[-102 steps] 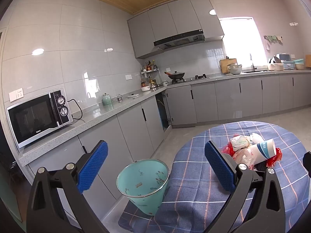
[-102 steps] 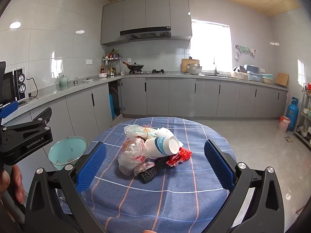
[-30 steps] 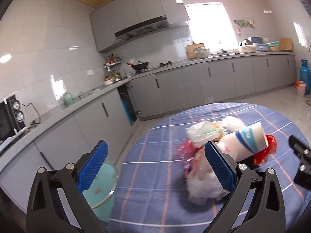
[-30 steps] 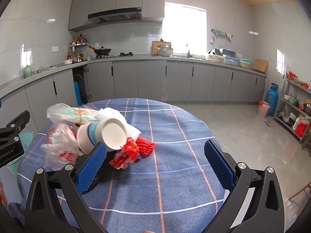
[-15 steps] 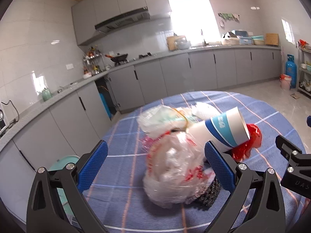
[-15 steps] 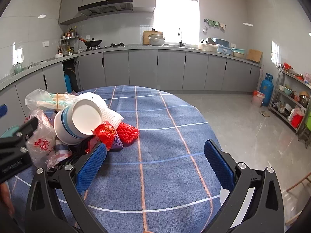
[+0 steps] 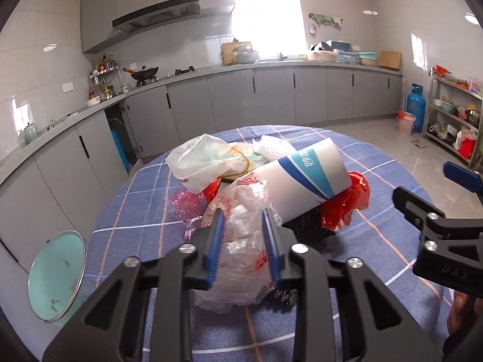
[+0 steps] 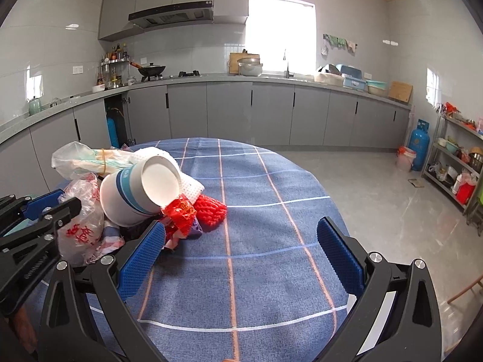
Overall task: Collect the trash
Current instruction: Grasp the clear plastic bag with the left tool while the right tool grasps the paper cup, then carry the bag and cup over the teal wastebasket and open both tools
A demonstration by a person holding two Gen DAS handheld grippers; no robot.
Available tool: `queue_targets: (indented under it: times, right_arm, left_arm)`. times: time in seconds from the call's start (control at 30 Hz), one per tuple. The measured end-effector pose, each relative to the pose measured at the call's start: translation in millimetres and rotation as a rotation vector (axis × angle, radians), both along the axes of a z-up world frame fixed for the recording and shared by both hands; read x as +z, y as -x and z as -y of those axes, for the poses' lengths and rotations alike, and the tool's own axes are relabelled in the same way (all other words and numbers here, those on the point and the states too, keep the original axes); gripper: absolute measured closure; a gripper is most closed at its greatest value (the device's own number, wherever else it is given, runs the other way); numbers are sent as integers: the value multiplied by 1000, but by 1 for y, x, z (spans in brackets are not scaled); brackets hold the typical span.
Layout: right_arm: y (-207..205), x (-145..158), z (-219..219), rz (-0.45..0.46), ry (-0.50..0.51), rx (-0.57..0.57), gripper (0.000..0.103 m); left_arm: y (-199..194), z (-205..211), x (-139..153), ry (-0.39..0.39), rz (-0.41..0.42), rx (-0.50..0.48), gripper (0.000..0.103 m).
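The crumpled clear plastic bag with red print (image 7: 241,226) lies at the near edge of the trash heap on the round desk under its blue checked cloth (image 7: 145,211), and our left tongs (image 7: 241,223) have just been closing on it: the blue pads now pinch a fold of the film between them. Leaning on the bag from behind are the white paper cup with blue bands (image 7: 305,178), tipped on its side, a second clear bag tied with a rubber band (image 7: 205,160), a red plastic wrapper (image 7: 347,202) and a piece of black mesh (image 7: 308,226) beneath the cup.

We judge this to be the first pick of the collecting job, the grasp made but the bag not yet lifted. The next move calls for raising the bag free without dragging the cup off the desk, then carrying it left to the mint-green waste bin (image 7: 55,274) standing on the floor just beside the desk.

Our right tongs (image 8: 240,250) stand wide apart over bare cloth, holding nothing, near the red foam net (image 8: 211,208).

Against half a second ago, the left tongs stood fully spread around the bag; now they are nearly together on it, and the heap sits closer in our left view.
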State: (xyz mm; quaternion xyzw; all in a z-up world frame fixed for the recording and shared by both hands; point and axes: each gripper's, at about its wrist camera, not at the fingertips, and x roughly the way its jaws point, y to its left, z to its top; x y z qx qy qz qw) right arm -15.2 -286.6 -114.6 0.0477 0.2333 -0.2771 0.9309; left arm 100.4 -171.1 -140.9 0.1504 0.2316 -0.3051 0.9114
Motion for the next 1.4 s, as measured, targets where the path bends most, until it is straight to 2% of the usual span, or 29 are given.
queue_targets:
  times: [0.23,0.4,0.53,0.7,0.83,1.27,1.33,1.4]
  right_arm:
    - [-5,11,-11,26,32,50,4]
    - [-23,23,-22,52,41,127,4]
    - [-48,28,-32,52,66,157,4]
    - [-78,23,-44,14,83,171,4]
    - [-99,17,-56,-30,113,130,4]
    - [-148,-15,-84,-166,179,99,4]
    - [-148,-16,-83,-165,166,107,6]
    - [-147,-16,-83,-171,175,101,14]
  left_arm:
    - [11,-34,33,43,76,22,86]
    - [11,-55,48,30,182,134,86]
    - [-7,-68,47,-7,212,227,86]
    - [-26,-81,39,-24,175,290,86]
    - [-34,-89,35,-30,177,317,86]
    - [-53,-122,28,17,129,355,86]
    - [-57,-127,29,23,121,356,86]
    - [-59,-130,29,26,114,358,86]
